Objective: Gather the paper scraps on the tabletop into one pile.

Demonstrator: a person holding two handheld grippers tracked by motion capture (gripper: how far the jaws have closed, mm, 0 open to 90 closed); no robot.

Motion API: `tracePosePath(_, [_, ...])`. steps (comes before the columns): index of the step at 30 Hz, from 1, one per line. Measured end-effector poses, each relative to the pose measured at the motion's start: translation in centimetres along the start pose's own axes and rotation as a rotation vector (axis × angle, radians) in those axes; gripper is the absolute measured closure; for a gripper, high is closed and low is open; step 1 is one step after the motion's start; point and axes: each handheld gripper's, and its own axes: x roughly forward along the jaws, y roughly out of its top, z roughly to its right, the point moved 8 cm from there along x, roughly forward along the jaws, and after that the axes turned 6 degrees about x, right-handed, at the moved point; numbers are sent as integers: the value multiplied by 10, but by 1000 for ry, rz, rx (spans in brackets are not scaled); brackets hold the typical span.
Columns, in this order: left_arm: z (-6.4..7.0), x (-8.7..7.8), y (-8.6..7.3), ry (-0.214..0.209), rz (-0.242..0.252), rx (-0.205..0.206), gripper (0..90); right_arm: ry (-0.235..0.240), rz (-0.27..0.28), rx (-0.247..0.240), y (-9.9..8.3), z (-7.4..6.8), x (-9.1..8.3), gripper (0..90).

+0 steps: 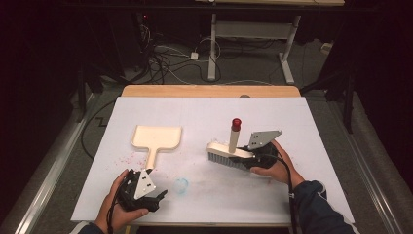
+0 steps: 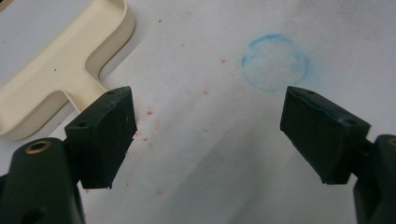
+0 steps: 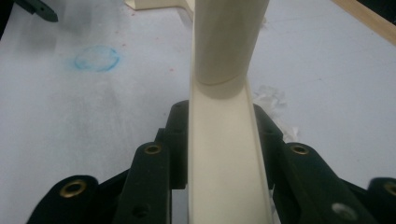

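Observation:
A cream dustpan (image 1: 155, 139) lies flat left of the table's middle, its handle pointing toward me; its handle (image 2: 79, 70) fills the upper left of the left gripper view. My left gripper (image 1: 158, 197) is open near the front edge, just below the handle tip, holding nothing (image 2: 208, 135). A cream brush (image 1: 229, 152) with grey bristles and a red-capped upright handle (image 1: 235, 125) rests on the table right of centre. My right gripper (image 1: 253, 158) is shut on the brush's cream body (image 3: 224, 154).
White paper (image 1: 292, 126) covers the table. A blue ring stain (image 1: 181, 185) lies between the grippers, seen also as a blue ring (image 2: 275, 61). Red specks (image 1: 127, 158) are scattered left of the dustpan handle. A wooden edge (image 1: 209, 90) runs along the far side.

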Motion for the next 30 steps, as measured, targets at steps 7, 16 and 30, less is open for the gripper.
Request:
tracePosePath(7, [0,0,0,3,-2,0,178,-18,80,16,15,0,-15,674])
tracePosePath(16, [-1,0,0,7,-1,1,178,-223,187,116,23,18,-49,674])
tracePosePath(30, [0,1,-1,4,-17,10,178,-600,42,315,-22,59,-30,674])
